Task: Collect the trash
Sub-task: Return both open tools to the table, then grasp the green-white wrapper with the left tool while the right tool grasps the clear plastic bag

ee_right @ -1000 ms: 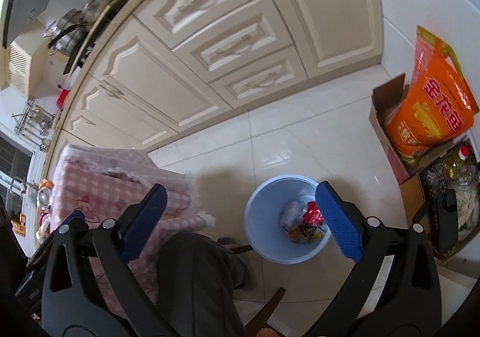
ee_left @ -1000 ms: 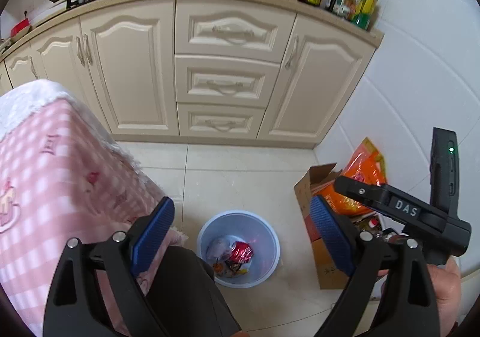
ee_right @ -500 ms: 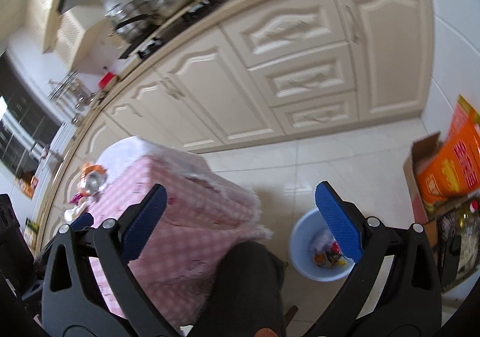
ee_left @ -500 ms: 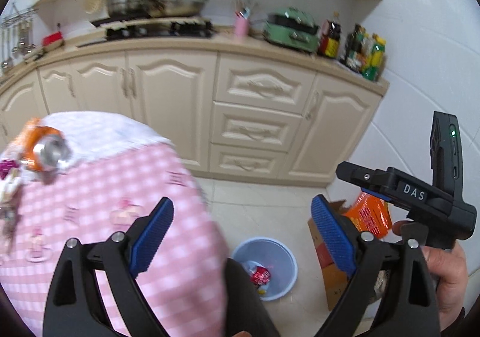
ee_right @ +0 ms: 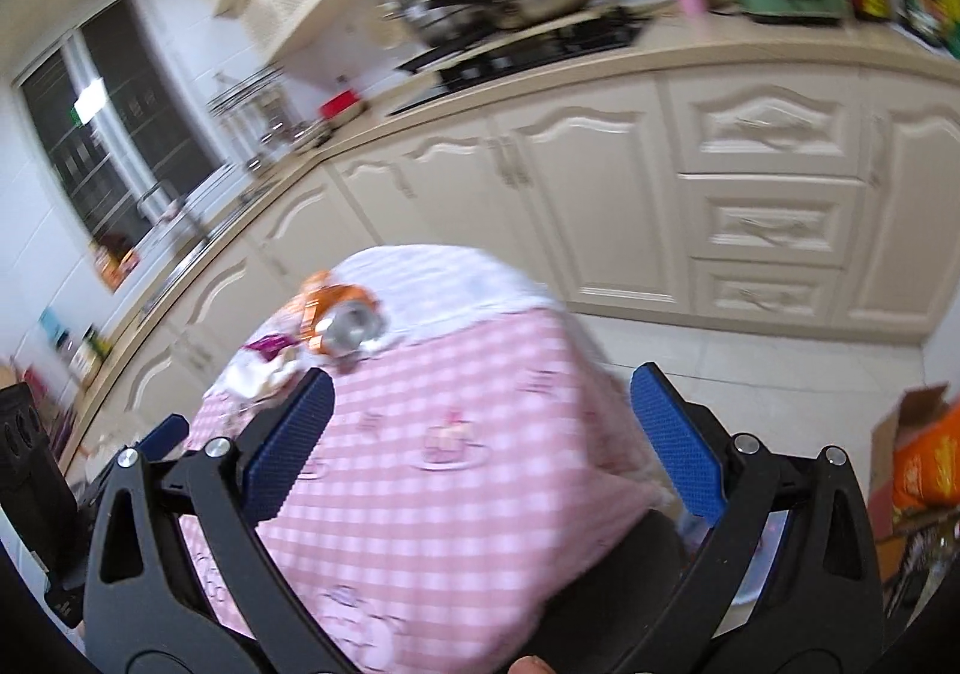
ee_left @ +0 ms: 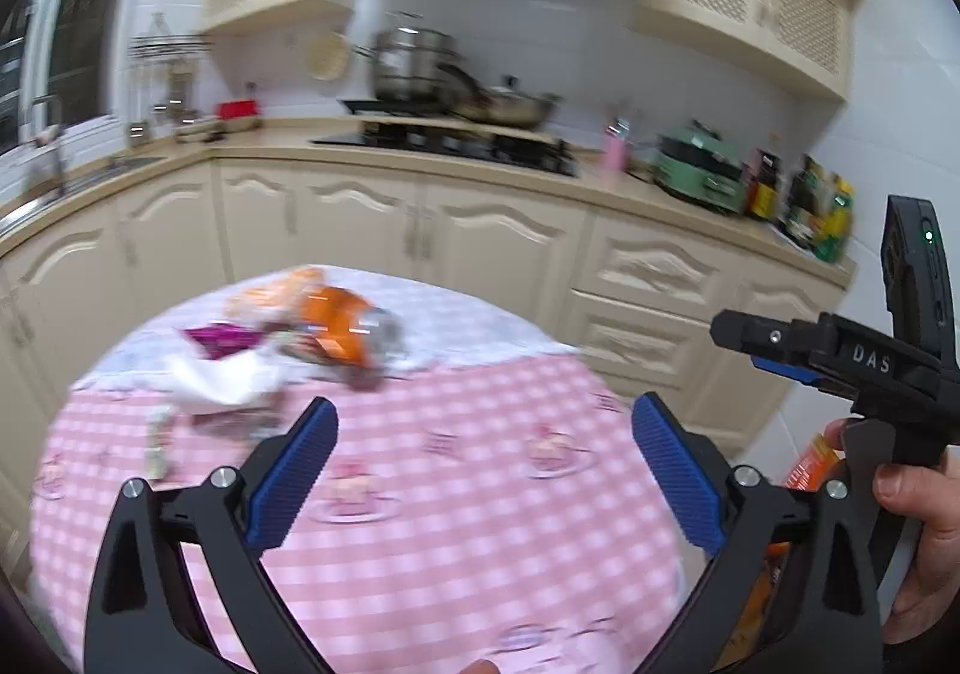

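Both grippers, left (ee_left: 483, 452) and right (ee_right: 480, 416), are held wide and empty; trash (ee_left: 300, 338) at 11 o'clock on the bench (ee_left: 480, 524) is judged next for grasping.

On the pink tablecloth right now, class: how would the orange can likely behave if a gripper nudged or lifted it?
The orange can lies on its side, so a nudge would probably roll it. It looks like thin metal, likely light and easily dented. Its smooth wall may slip.

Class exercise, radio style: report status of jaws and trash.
Left gripper, right gripper: jaws open, empty. Trash pile on table, untouched. Path unobstructed.
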